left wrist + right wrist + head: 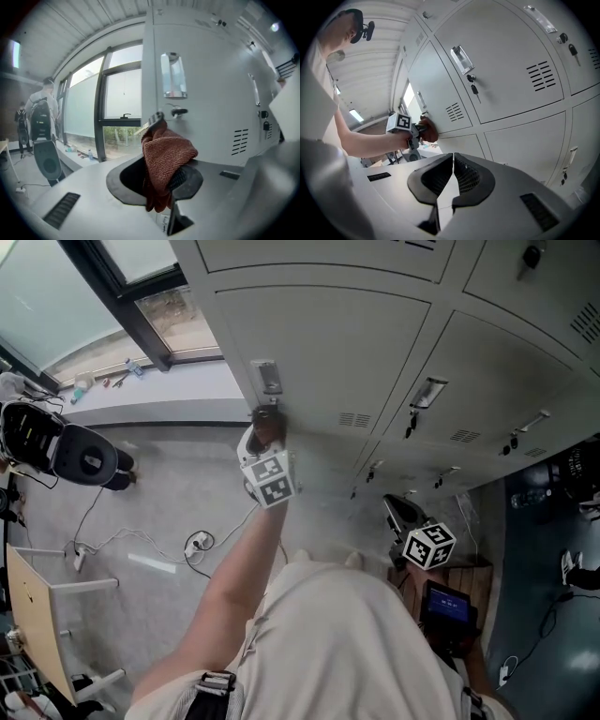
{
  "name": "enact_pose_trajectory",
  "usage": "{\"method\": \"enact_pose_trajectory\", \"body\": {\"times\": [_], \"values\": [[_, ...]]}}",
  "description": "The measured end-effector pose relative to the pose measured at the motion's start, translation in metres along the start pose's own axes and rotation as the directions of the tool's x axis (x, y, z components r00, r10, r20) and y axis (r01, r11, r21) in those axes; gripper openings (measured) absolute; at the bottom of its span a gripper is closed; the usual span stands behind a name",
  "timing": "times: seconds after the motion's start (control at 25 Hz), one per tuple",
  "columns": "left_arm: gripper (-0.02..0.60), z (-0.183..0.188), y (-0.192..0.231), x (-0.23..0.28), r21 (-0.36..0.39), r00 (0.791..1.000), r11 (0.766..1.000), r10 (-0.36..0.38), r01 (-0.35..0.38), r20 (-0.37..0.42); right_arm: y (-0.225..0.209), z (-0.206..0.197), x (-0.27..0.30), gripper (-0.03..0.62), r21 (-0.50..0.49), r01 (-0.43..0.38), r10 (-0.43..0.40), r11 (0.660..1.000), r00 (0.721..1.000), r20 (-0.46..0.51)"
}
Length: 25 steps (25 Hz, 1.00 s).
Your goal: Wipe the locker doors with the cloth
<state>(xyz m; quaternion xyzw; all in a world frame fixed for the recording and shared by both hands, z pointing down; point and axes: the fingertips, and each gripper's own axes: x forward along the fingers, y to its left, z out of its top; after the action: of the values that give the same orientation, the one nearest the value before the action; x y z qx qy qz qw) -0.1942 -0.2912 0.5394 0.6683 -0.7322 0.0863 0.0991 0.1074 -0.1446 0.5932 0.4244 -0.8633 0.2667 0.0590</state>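
My left gripper (268, 432) is shut on a reddish-brown cloth (164, 157) and holds it up close to a grey locker door (328, 352), just below that door's handle plate (266, 377). In the left gripper view the cloth bunches between the jaws, under the handle (172, 75) and the key lock (179, 111). In the right gripper view the cloth (429, 131) sits against the door's lower edge. My right gripper (398, 510) hangs low at the right, shut and empty (453, 171), away from the lockers.
More locker doors (497, 371) with keys (411, 424) run to the right. A window (56, 296) and sill (141, 395) lie at the left. A black chair (84, 457) and cables (197, 542) are on the floor. People (40, 112) stand far off.
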Motion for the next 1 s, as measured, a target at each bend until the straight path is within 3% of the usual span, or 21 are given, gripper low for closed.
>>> {"method": "enact_pose_trajectory", "body": {"times": [0.08,0.2,0.28,0.36,0.44,0.52,0.56,0.76,0.84,1.0], "values": [[0.078,0.014,0.020,0.000,0.013,0.999,1.000,-0.006,0.005,0.046,-0.003,-0.003,-0.002,0.020,0.007,0.010,-0.009,1.000,1.000,-0.005],[0.078,0.053,0.017,-0.007,0.088,0.985,0.991,-0.111,0.100,0.129,-0.002,-0.008,0.000,0.020,0.018,0.011,-0.011,1.000,1.000,-0.013],[0.078,0.074,0.003,-0.013,0.176,0.973,0.973,-0.179,0.152,0.147,0.000,-0.009,0.003,0.020,0.019,0.006,-0.006,1.000,1.000,-0.013],[0.078,0.086,-0.006,-0.016,0.299,0.972,0.943,-0.191,0.144,0.134,0.004,-0.008,0.006,0.020,0.018,0.000,0.000,1.000,1.000,-0.009],[0.078,0.090,-0.011,-0.018,0.434,0.977,0.894,-0.177,0.109,0.118,0.006,-0.005,0.009,0.020,0.017,-0.006,0.006,1.000,1.000,-0.003],[0.078,0.084,-0.017,-0.016,0.511,0.979,0.853,-0.180,0.107,0.096,0.005,-0.003,0.010,0.020,0.018,-0.006,0.006,1.000,1.000,-0.001],[0.078,0.077,-0.019,-0.014,0.514,0.979,0.849,-0.188,0.122,0.077,0.004,-0.004,0.010,0.020,0.020,-0.003,0.003,1.000,1.000,-0.001],[0.077,0.041,-0.023,-0.005,0.443,0.975,0.873,-0.219,0.205,-0.020,0.008,-0.007,0.012,0.020,0.021,-0.009,0.009,1.000,1.000,-0.004],[0.077,0.047,-0.017,-0.007,0.426,0.981,0.888,-0.193,0.174,0.003,0.010,-0.005,0.011,0.020,0.018,-0.010,0.010,1.000,1.000,0.000],[0.077,0.091,0.009,-0.020,0.430,0.986,0.902,-0.105,0.040,0.130,0.002,-0.002,0.003,0.020,0.026,0.009,-0.009,1.000,1.000,0.011]]}}
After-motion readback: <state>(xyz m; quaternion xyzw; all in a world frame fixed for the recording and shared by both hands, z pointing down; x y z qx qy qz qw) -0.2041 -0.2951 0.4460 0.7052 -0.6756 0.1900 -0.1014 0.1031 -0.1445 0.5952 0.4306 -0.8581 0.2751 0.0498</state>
